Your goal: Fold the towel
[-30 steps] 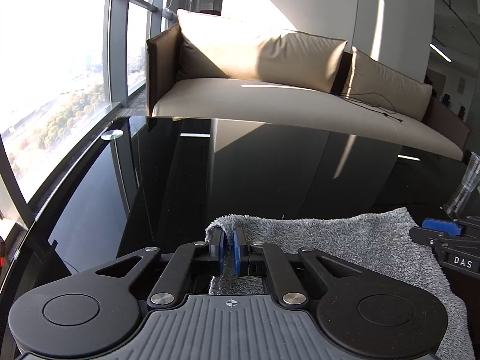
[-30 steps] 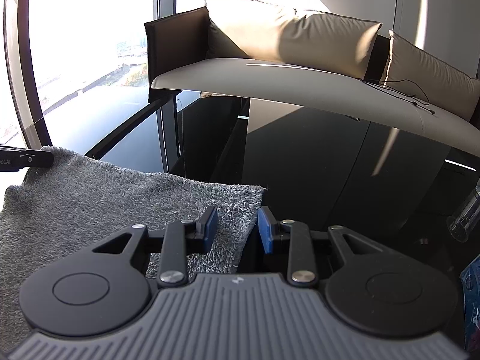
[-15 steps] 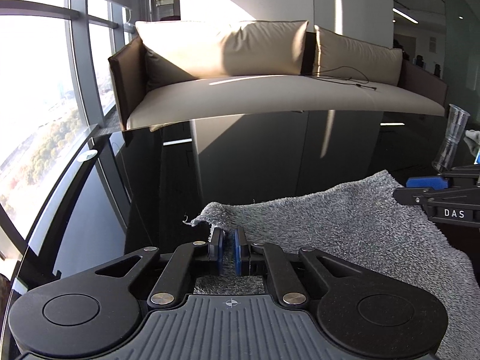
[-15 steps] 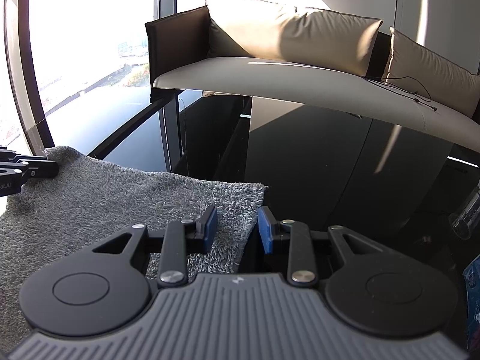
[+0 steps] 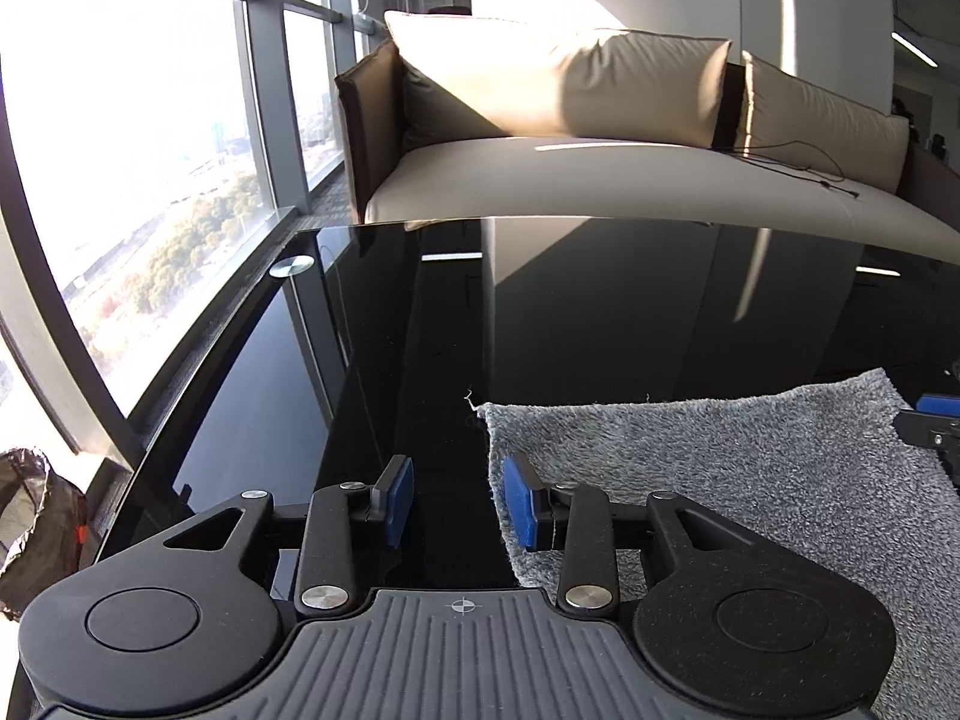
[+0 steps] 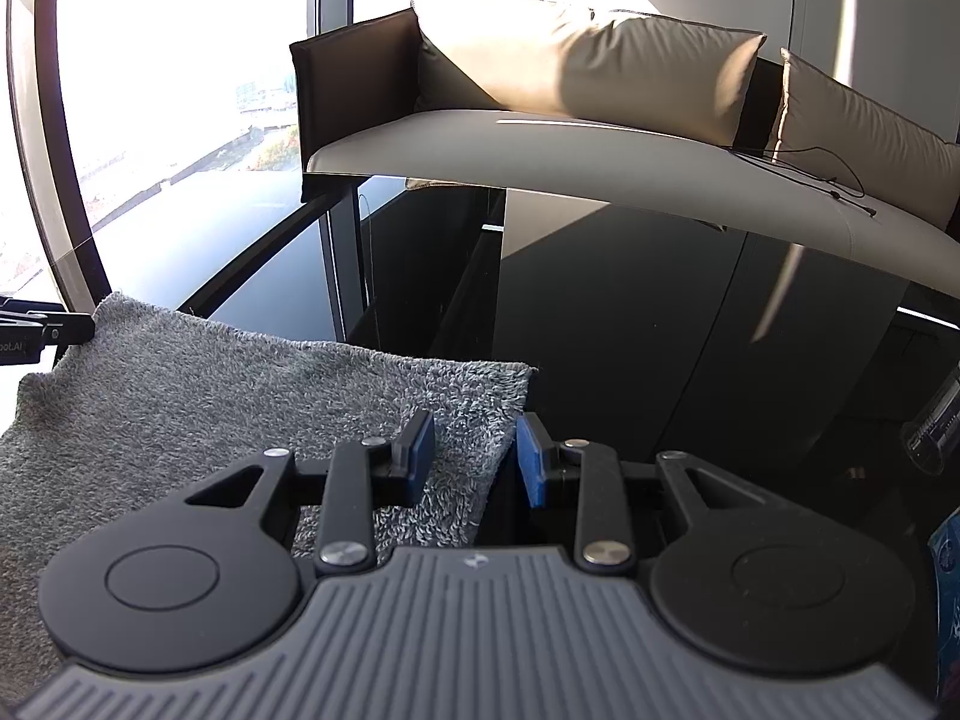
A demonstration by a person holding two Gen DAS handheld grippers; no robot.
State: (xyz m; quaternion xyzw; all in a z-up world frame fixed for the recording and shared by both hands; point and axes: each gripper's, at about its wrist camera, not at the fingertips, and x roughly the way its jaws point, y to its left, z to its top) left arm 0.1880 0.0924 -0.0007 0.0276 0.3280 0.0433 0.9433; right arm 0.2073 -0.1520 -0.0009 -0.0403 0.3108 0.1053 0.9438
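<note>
Towel [image 5: 720, 480], grey and fluffy, spread flat on the black glass tabletop [image 5: 600, 330], well back from the far edge that faces the beige sofa [image 5: 600, 168]. Far edge of the cloth straight, with a loose thread at its left far corner. Two tall cushions [image 6: 570, 54] propped along the sofa back, a thin black cable trailing over the seat. Big windows [image 5: 120, 150] beyond the tabletop's left edge, a round metal disc [image 5: 291, 266] set near its far left corner.

Left gripper [image 5: 458, 501] at the towel's left edge, fingers [image 5: 519, 504] spread and opening; right pad over the cloth's border, left pad over bare glass, nothing pinched between them. Right gripper [image 6: 474, 459] at the towel's right far corner, fingers [image 6: 420, 450] apart, the cloth's edge lying between the pads but not pressed by either. Clear plastic cup [image 6: 936, 426] near the tabletop's right edge, only partly in view.
</note>
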